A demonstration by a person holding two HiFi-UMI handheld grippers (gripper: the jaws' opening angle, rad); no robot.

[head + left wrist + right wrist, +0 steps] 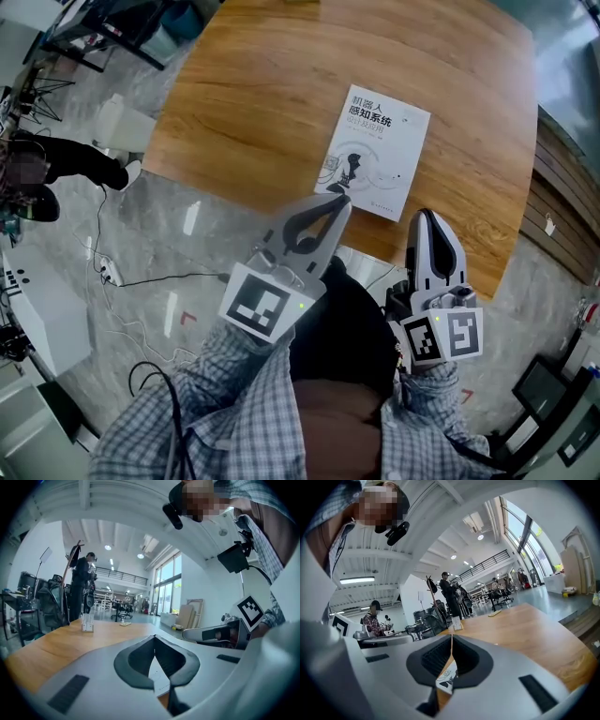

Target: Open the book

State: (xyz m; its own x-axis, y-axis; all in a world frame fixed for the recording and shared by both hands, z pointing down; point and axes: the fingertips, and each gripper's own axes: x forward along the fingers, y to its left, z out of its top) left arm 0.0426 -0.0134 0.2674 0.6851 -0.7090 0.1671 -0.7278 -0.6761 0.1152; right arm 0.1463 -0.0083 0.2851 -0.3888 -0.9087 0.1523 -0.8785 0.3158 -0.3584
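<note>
A closed white book (373, 150) with black print lies flat on the wooden table (253, 94), near its front edge. My left gripper (342, 201) hovers with its tips just over the book's near edge, jaws shut and empty. My right gripper (427, 218) is to the right of the book at the table's front edge, also shut with nothing in it. In the left gripper view the jaw tips (154, 637) meet, and the book (159, 677) shows through the gap below. The right gripper view shows the same: tips (451, 637) together and the book (447, 677) below them.
A small clear stand (87, 622) sits far back on the table. The floor to the left holds cables and a power strip (108, 272). Another person (56, 159) stands at the left. A wooden wall panel (562, 197) runs along the right.
</note>
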